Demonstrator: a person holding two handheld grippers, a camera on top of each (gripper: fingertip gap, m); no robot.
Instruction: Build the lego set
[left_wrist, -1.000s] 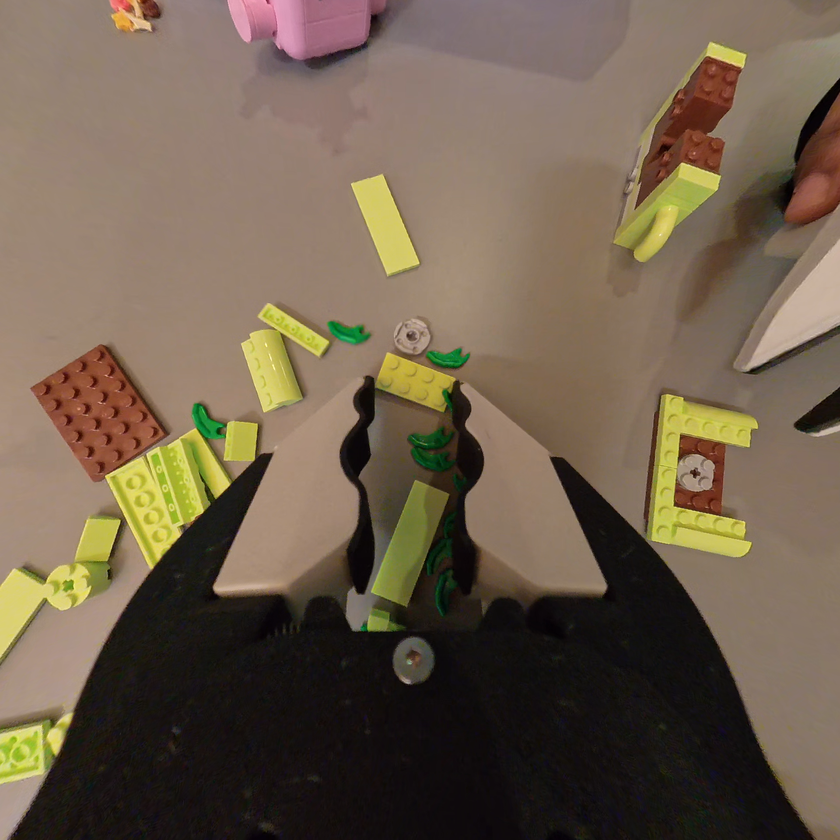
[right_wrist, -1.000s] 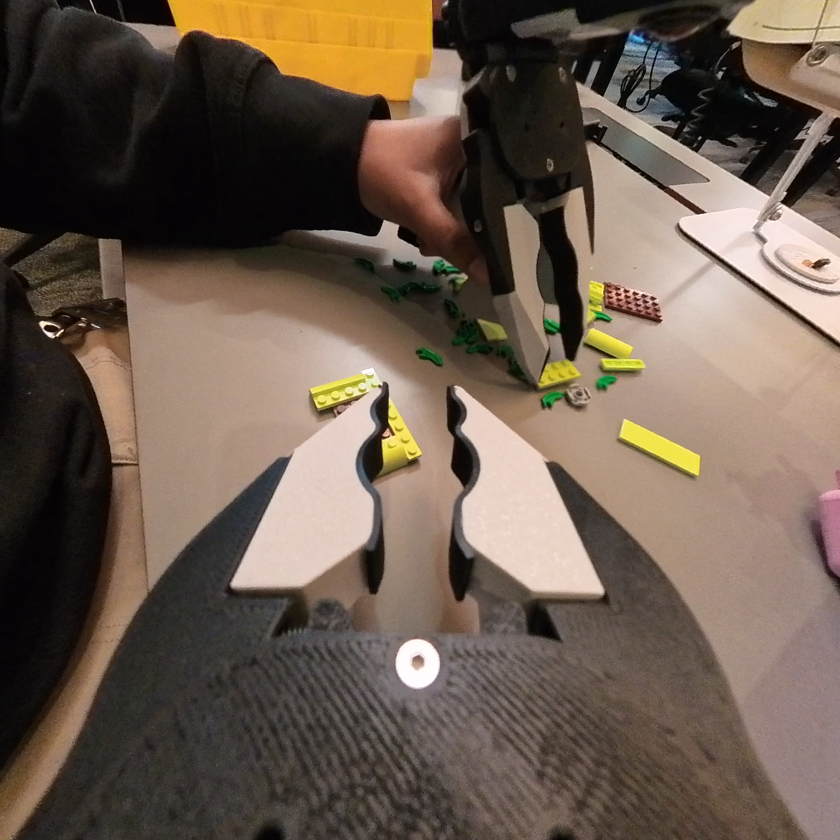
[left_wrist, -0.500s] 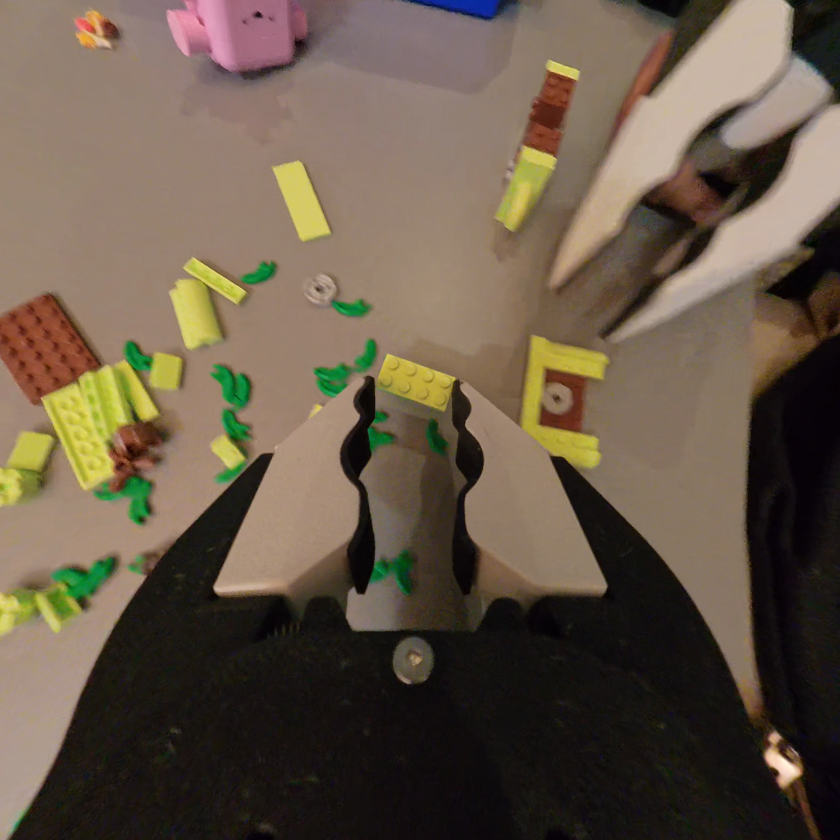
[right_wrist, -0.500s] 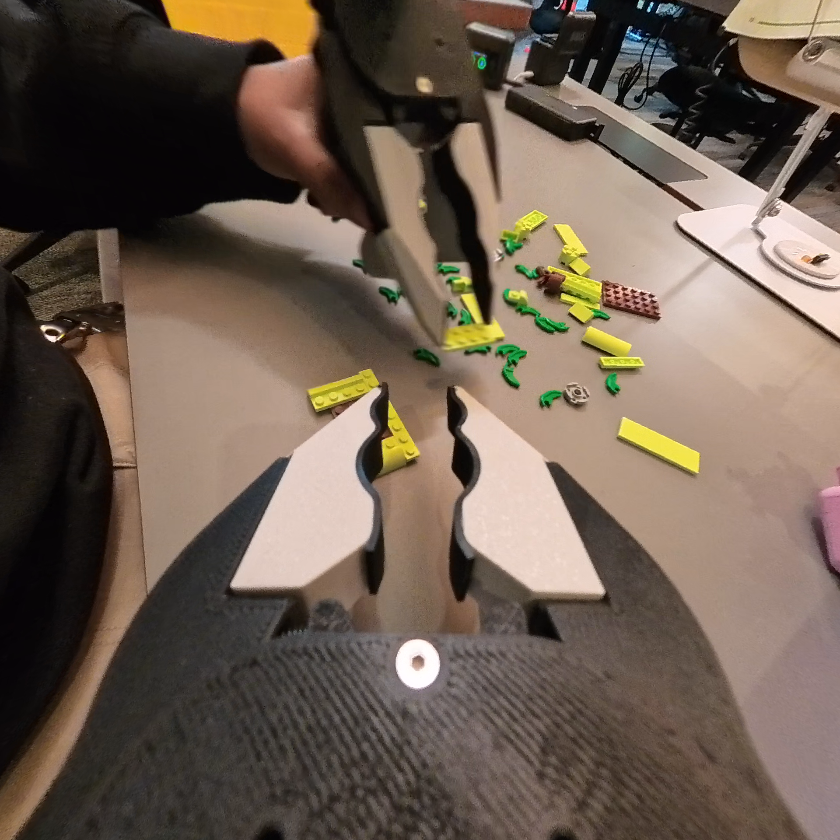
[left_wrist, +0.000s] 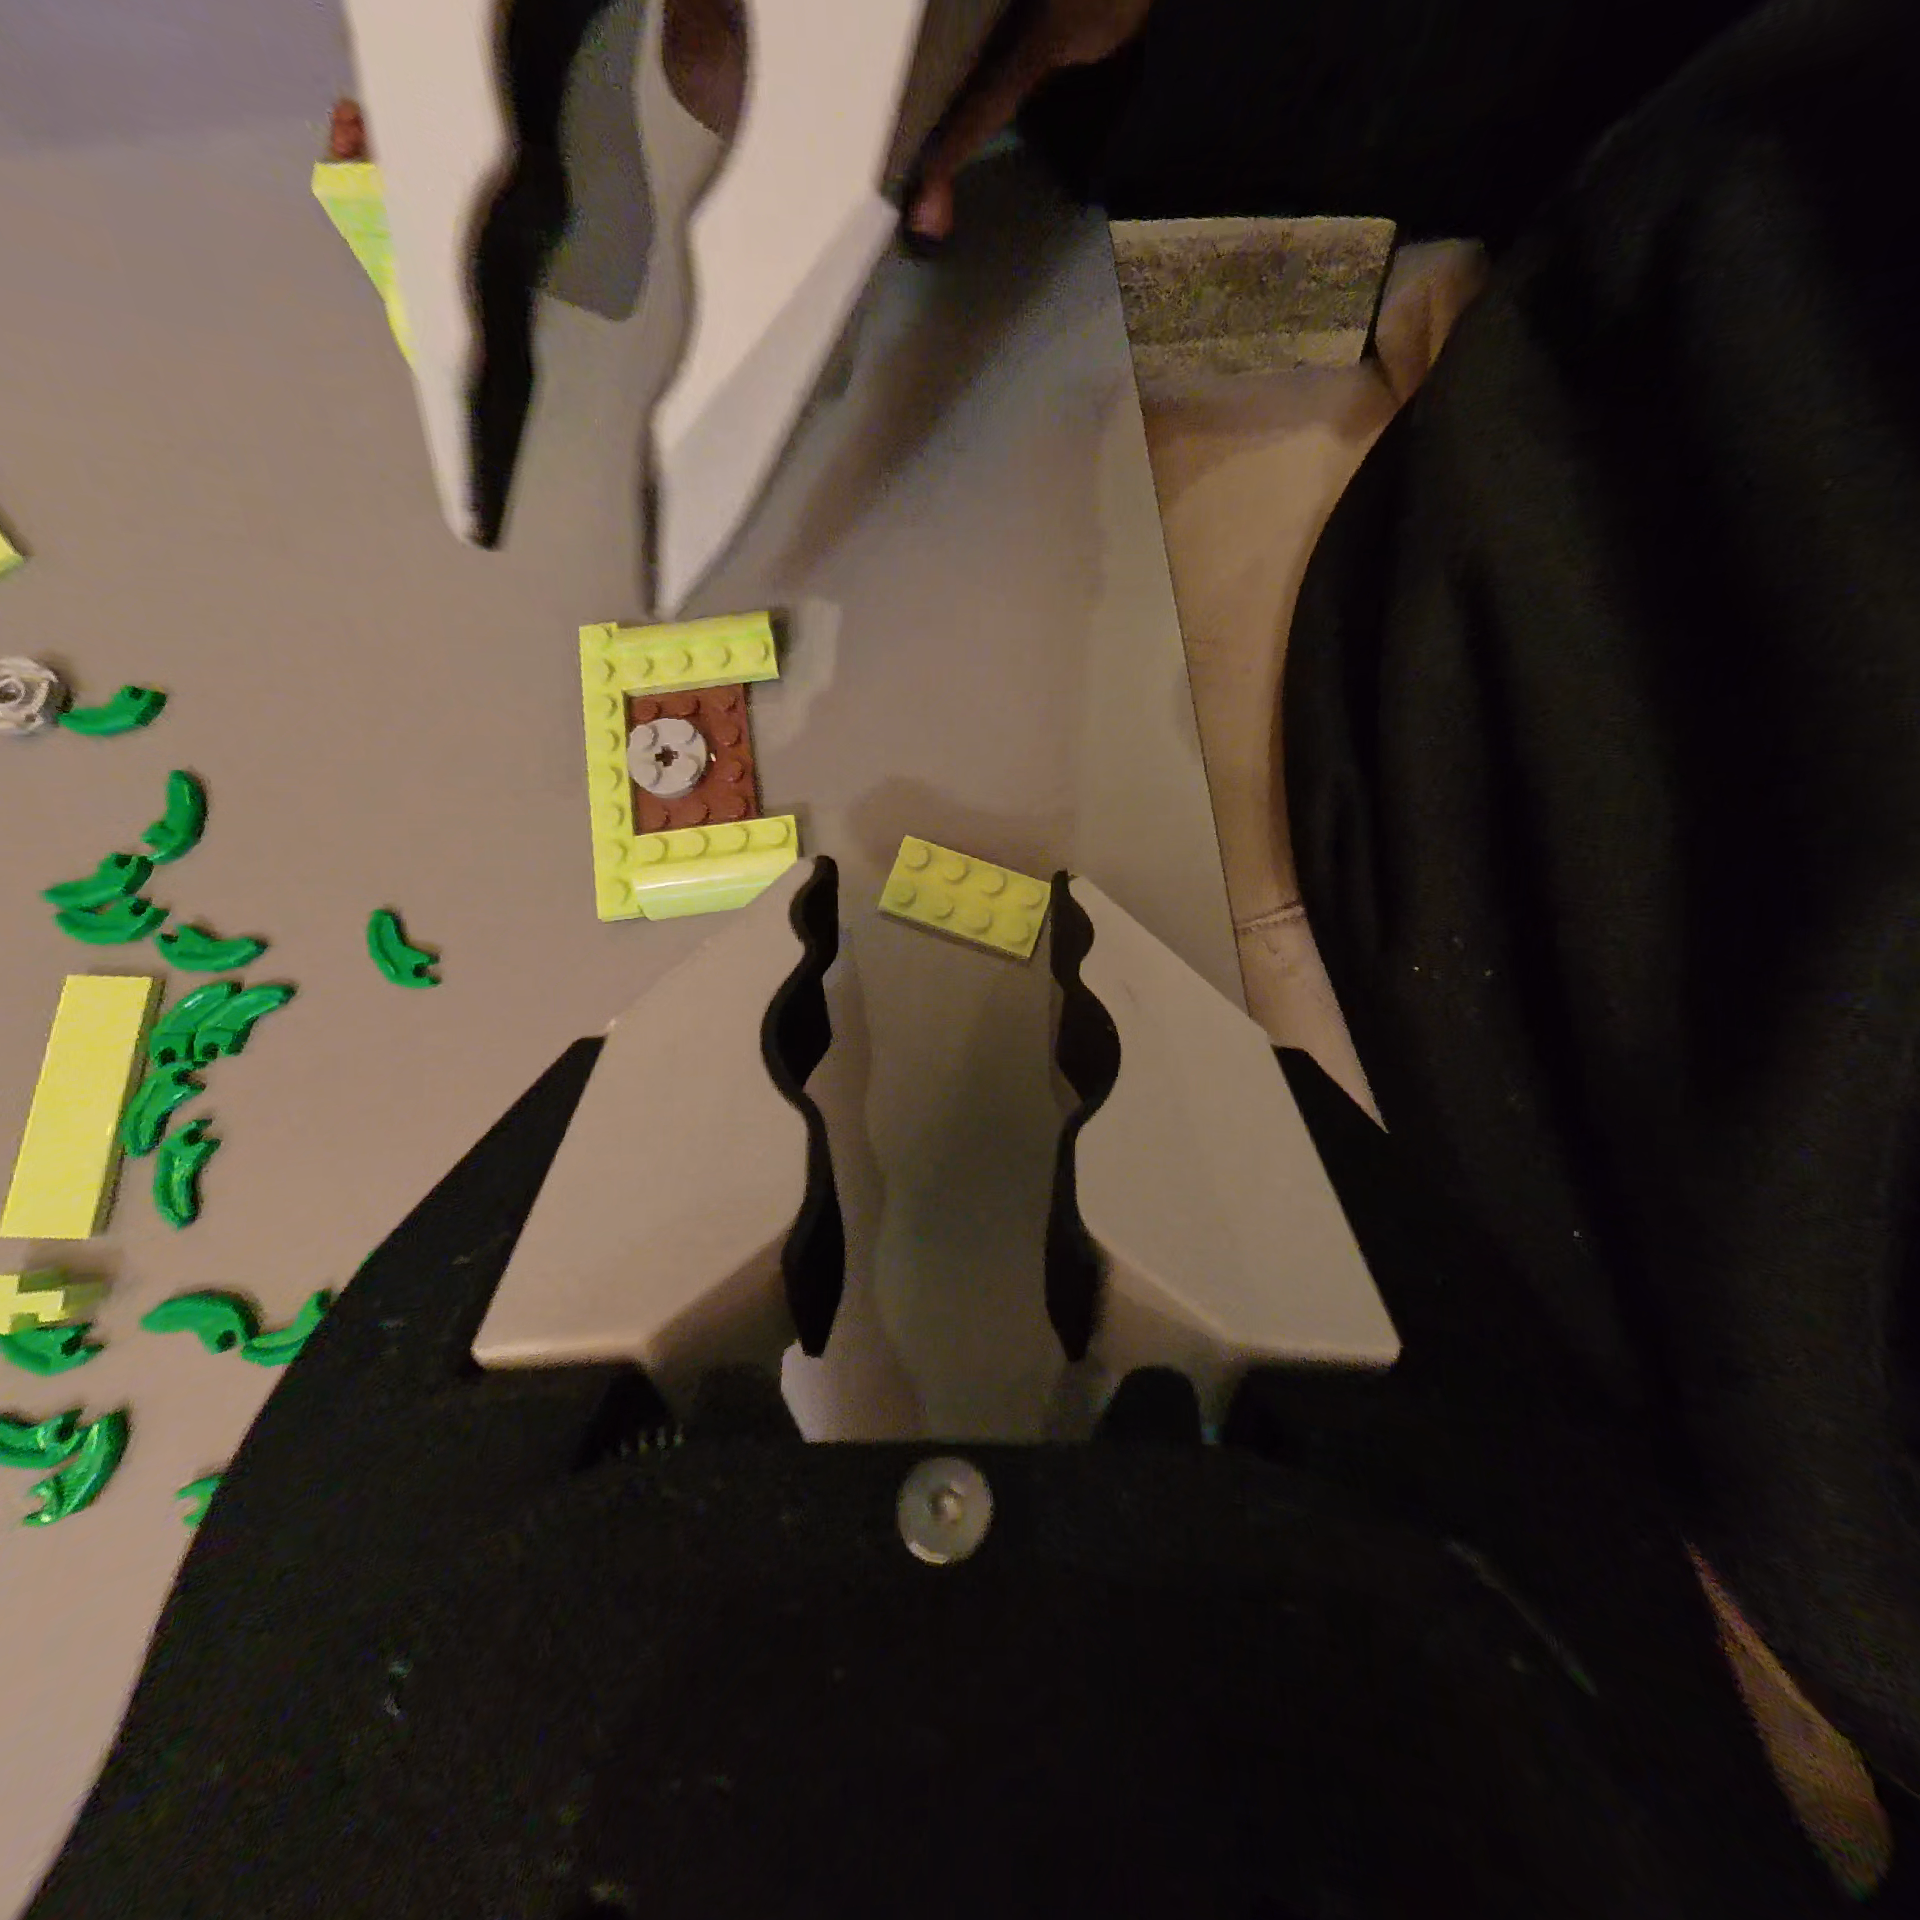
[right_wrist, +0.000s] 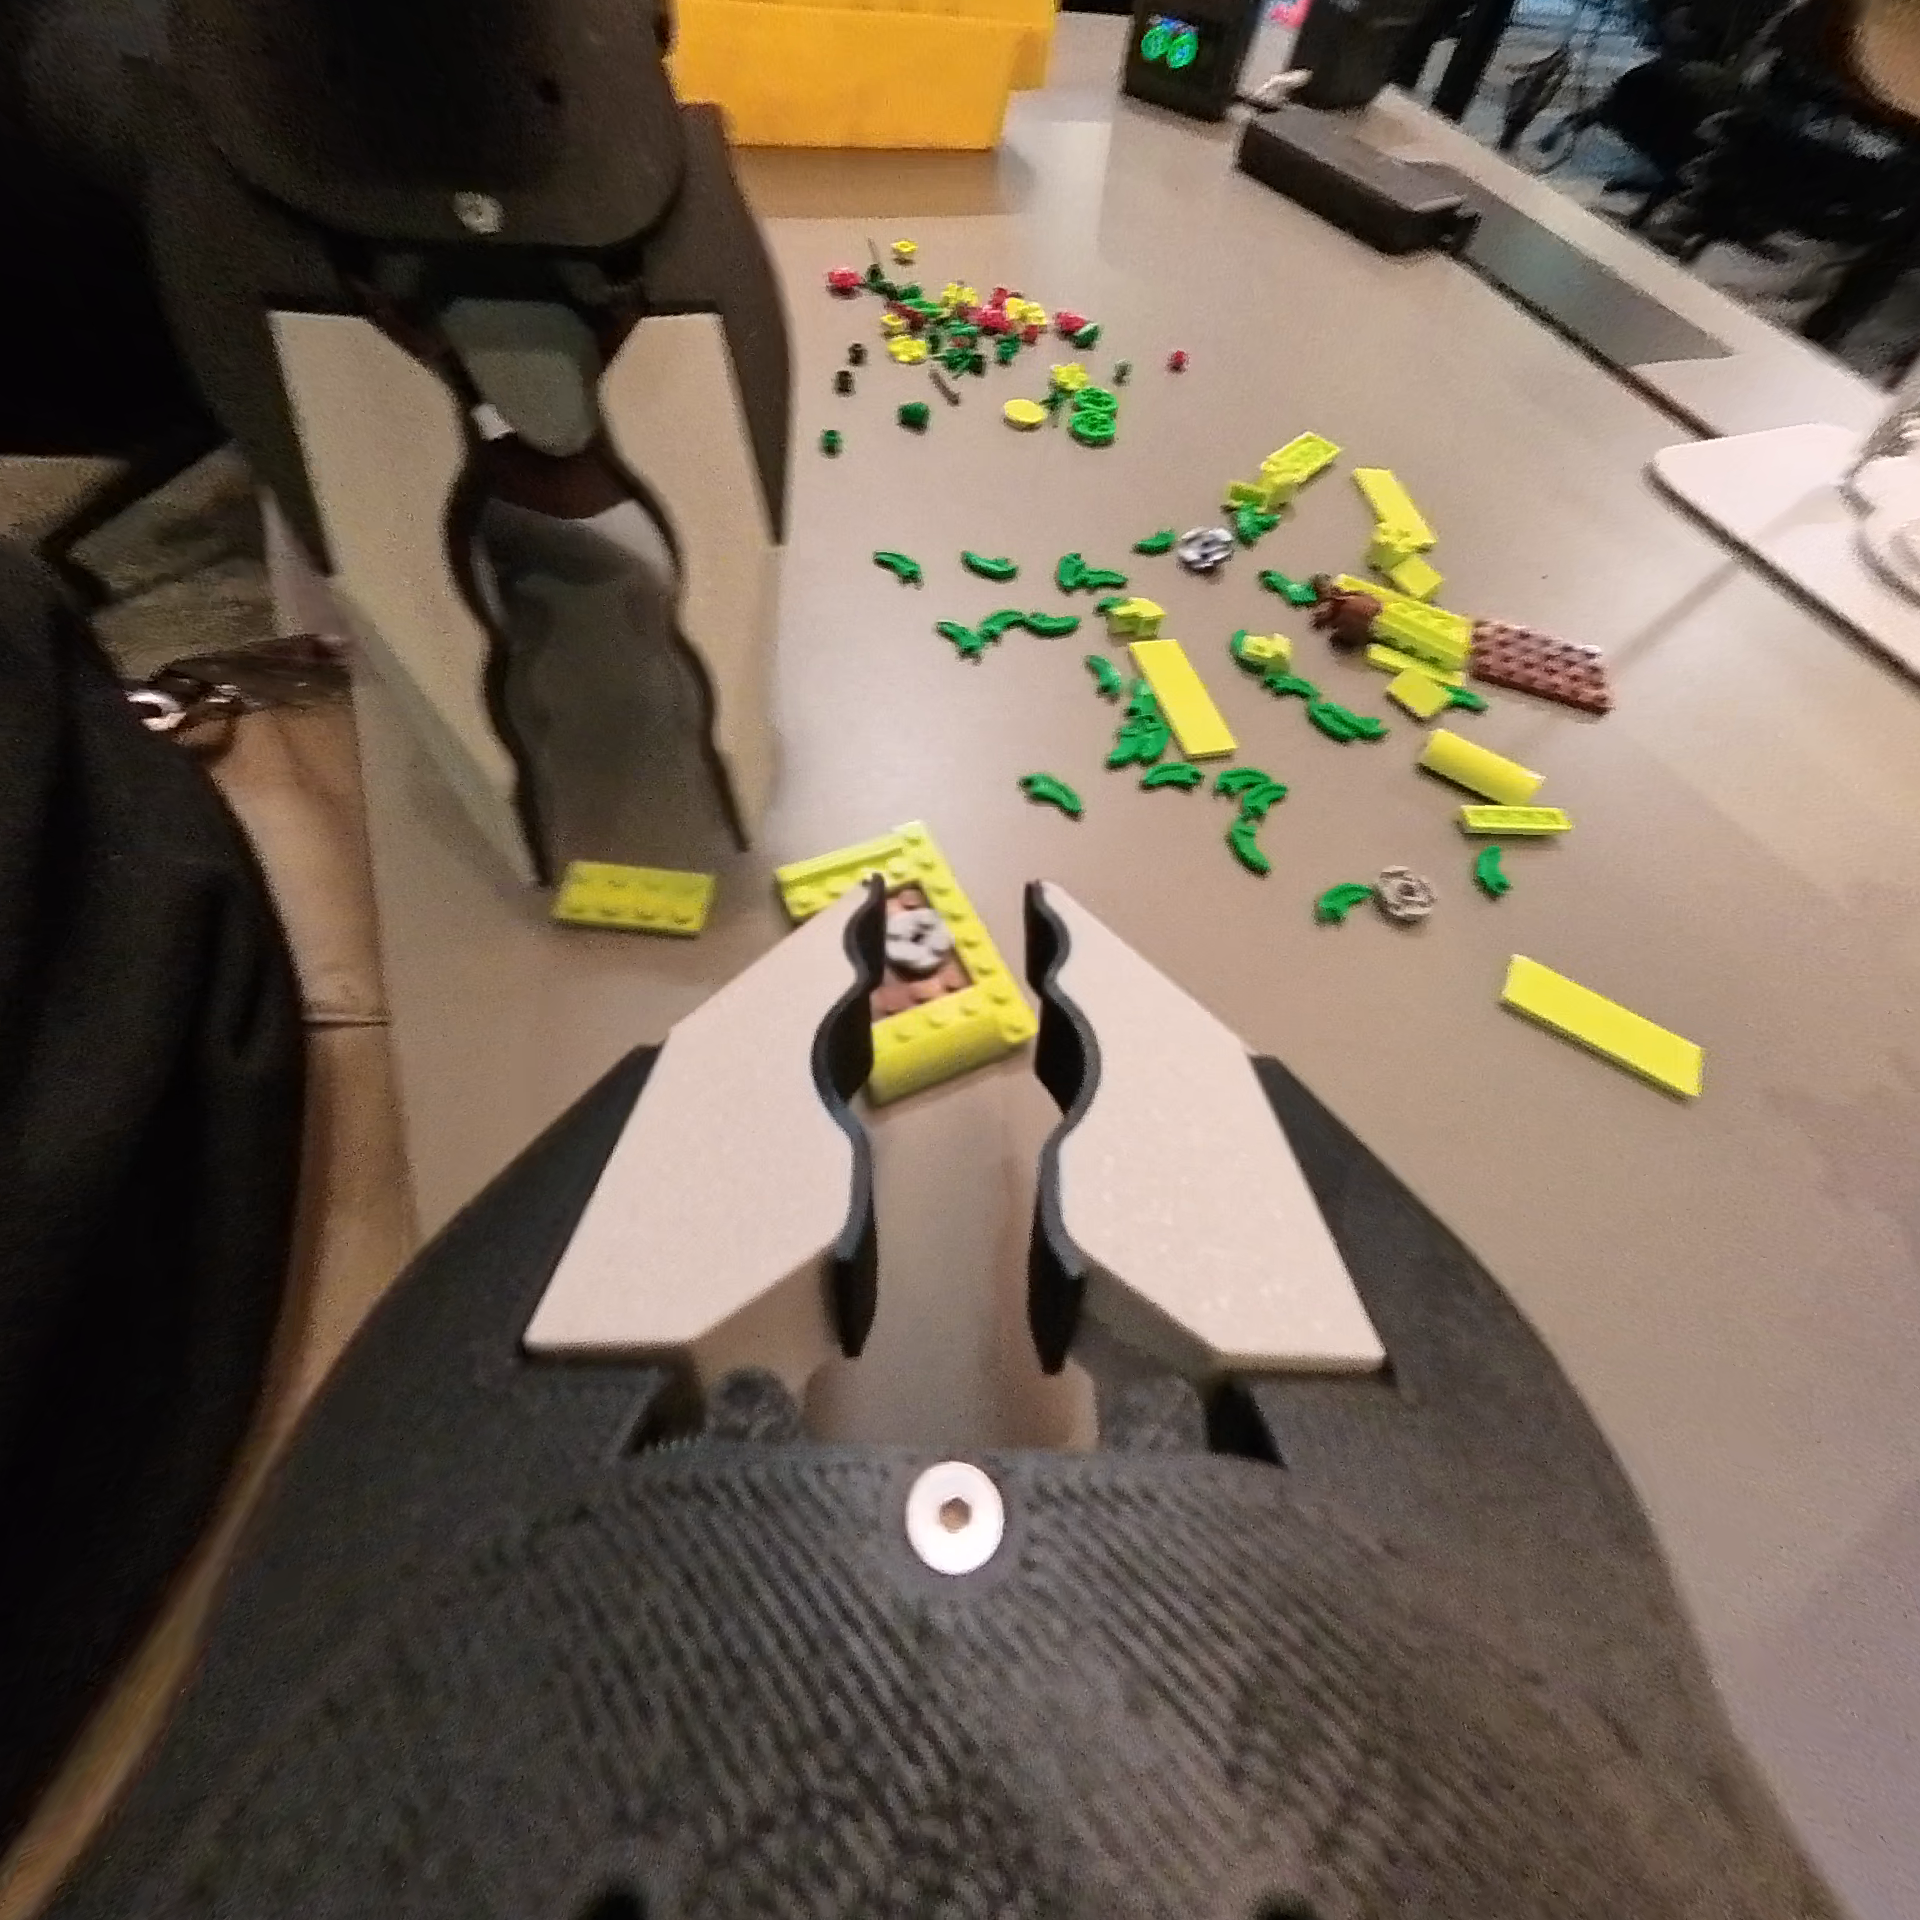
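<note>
Because the small lime plate (left_wrist: 964, 896) has to go onto the model, the left gripper (left_wrist: 943, 881) brings it right next to the base (left_wrist: 608, 769). The plate sits low between the 2 fingertips, at or on the table (left_wrist: 312, 416). It touches 1 finger, and a thin gap shows by the other. I cannot tell if the half-open jaws pinch it or have let it go.

The base is a lime frame around a brown floor, with 1 grey round piece (left_wrist: 665, 758) stuck in the middle. The right gripper (right_wrist: 951, 899) hangs just over it with its jaws apart and nothing in them, likely ready to hold the base steady.

Many green leaf pieces (left_wrist: 104, 894) and a long lime tile (left_wrist: 73, 1101) lie off to one side, well apart from the base. A brown plate (right_wrist: 1538, 665) and a heap of tiny flower bits (right_wrist: 966, 322) lie farther back. Nothing sits between plate and base. The 2 grippers are close, so they could bump.
</note>
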